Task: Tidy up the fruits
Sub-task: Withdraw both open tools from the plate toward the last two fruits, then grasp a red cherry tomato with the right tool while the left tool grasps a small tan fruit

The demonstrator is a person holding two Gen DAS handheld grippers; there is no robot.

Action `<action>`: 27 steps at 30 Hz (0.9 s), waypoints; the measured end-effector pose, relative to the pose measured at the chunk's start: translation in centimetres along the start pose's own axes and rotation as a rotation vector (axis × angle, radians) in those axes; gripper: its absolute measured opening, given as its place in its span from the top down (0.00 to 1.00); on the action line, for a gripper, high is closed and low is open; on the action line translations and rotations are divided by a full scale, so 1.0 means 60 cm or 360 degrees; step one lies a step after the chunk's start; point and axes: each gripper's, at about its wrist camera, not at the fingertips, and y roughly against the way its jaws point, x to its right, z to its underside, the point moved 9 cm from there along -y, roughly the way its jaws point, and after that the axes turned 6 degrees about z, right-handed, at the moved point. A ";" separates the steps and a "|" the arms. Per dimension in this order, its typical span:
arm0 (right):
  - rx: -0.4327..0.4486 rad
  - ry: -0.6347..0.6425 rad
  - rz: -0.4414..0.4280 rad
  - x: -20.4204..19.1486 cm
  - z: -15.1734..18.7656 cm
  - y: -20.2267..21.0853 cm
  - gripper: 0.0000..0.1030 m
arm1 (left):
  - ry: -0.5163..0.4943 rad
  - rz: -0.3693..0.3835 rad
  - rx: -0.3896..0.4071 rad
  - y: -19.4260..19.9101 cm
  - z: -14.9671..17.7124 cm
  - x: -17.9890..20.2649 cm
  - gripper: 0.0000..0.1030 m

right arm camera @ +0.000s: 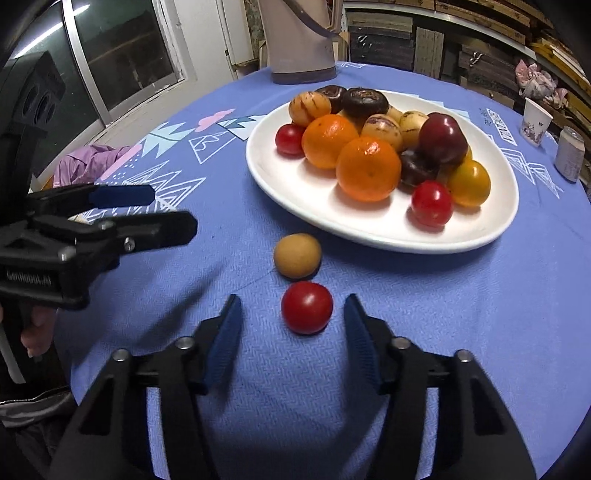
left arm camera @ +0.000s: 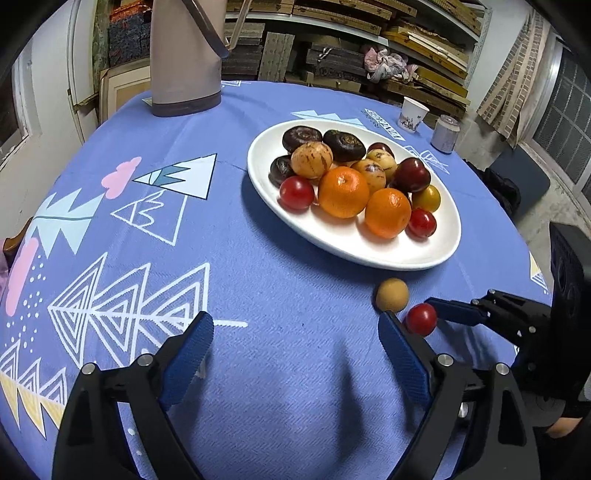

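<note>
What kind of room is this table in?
Probably a storeroom or workshop used for eating too: shelves stacked with flat boards, a tablecloth, and a plate of fruit.

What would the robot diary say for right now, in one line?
stage: reaching | right gripper: open around red tomato, not touching | left gripper: open, empty | brown fruit: on tablecloth beside plate

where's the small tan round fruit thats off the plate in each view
Left wrist view: the tan fruit lies lower right on the blue cloth, just below the white plate's near rim, above the loose red fruit.
Right wrist view: the tan fruit lies at centre, below the plate's rim, directly above the red fruit.
Shared landmark: the white plate of fruit.
</note>
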 end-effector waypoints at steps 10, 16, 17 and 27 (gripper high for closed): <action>0.0025 -0.0060 0.0027 0.047 0.010 0.020 0.75 | -0.0082 0.0087 -0.0116 -0.045 0.013 0.055 0.11; 0.0032 -0.0105 0.0023 0.078 0.030 0.035 0.75 | -0.0151 0.0110 -0.0132 -0.075 0.002 0.094 0.20; 0.0032 -0.0114 0.0020 0.083 0.032 0.036 0.75 | -0.0148 0.0104 -0.0139 -0.081 0.001 0.095 0.30; 0.0041 -0.0140 -0.0018 0.093 0.038 0.034 0.74 | -0.0175 0.0036 -0.0117 -0.104 -0.013 0.099 0.57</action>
